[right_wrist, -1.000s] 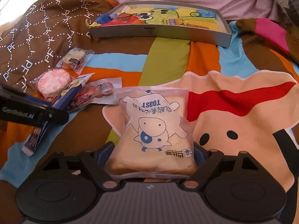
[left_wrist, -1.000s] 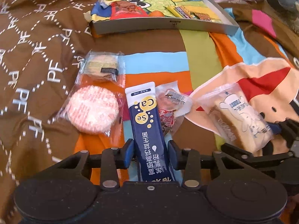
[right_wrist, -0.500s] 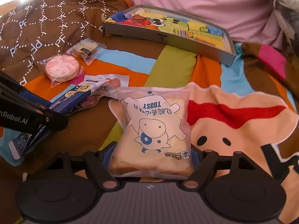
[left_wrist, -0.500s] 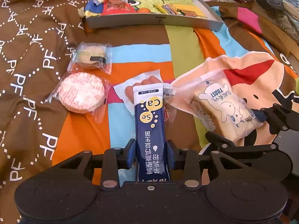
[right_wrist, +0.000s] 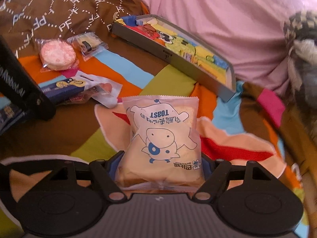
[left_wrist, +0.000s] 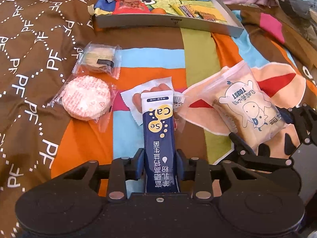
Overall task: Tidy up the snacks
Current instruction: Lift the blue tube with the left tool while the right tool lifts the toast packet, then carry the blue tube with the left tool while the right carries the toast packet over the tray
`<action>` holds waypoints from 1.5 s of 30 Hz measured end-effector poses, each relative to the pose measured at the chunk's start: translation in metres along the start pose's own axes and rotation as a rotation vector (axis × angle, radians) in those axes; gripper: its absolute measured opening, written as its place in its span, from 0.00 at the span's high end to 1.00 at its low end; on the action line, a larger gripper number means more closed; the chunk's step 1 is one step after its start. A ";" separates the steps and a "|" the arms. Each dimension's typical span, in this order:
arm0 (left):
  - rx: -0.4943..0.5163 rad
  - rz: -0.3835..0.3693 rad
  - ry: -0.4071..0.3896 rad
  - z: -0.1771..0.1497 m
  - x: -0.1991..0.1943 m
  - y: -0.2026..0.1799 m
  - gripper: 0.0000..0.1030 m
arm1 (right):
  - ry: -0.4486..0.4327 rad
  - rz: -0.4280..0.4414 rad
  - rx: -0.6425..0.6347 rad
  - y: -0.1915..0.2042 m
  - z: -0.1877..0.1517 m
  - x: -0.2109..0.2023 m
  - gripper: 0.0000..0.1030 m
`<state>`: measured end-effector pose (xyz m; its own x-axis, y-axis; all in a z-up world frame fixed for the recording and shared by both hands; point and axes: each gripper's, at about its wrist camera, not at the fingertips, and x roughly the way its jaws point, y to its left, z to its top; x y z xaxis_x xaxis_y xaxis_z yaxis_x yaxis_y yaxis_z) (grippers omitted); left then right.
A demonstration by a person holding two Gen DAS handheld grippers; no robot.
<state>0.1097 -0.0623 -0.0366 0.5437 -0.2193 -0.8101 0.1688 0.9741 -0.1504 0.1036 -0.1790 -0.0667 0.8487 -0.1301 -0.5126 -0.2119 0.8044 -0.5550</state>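
Both snacks now lifted higher: left gripper [left_wrist: 160, 156] clamps blue stick pack [left_wrist: 160, 130], hiding sausage packet [left_wrist: 146, 97] at 12; right gripper [right_wrist: 160, 166] clamps toast bag [right_wrist: 162, 138], bottom edge cut off.

Bright warm daylight; fisheye bending at edges; right view motion-blurred.

You are working over a bed spread [left_wrist: 200, 59] in bright stripes with a cartoon print, a brown lettered cloth [left_wrist: 35, 39] lying over it at nine o'clock. A grey tray [left_wrist: 168, 22] is sitting at twelve. A round pink cake [left_wrist: 86, 98] and a pale wrapped biscuit [left_wrist: 99, 59] are lying at ten, a sausage packet [left_wrist: 150, 91] resting near the middle.
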 end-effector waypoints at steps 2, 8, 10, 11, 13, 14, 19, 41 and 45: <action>-0.007 -0.006 -0.011 0.000 -0.004 -0.004 0.68 | -0.017 -0.028 -0.031 0.001 -0.001 -0.001 0.24; -0.013 -0.022 -0.061 -0.002 -0.021 -0.019 0.70 | -0.042 -0.046 -0.053 -0.004 0.003 -0.008 0.24; -0.014 -0.018 -0.070 -0.003 -0.025 -0.022 0.70 | -0.062 -0.063 -0.065 -0.004 0.003 -0.012 0.24; -0.013 -0.015 -0.074 -0.003 -0.027 -0.023 0.70 | -0.071 -0.072 -0.069 -0.005 0.004 -0.013 0.24; -0.011 -0.008 -0.089 -0.002 -0.031 -0.025 0.70 | -0.091 -0.086 -0.072 -0.006 0.005 -0.017 0.24; -0.010 -0.008 -0.098 0.000 -0.034 -0.026 0.70 | -0.101 -0.094 -0.072 -0.007 0.006 -0.019 0.24; 0.031 0.002 -0.169 0.018 -0.049 -0.036 0.70 | -0.157 -0.123 -0.051 -0.014 0.010 -0.028 0.24; 0.014 0.023 -0.220 0.086 -0.048 -0.024 0.69 | -0.087 -0.033 0.187 -0.039 0.010 -0.017 0.31; 0.013 0.005 -0.181 0.076 -0.035 -0.022 0.69 | -0.004 0.065 0.304 -0.046 0.003 -0.008 0.13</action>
<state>0.1490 -0.0802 0.0380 0.6836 -0.2217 -0.6954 0.1753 0.9747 -0.1384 0.1077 -0.2132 -0.0354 0.8401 -0.0715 -0.5378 -0.1110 0.9476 -0.2994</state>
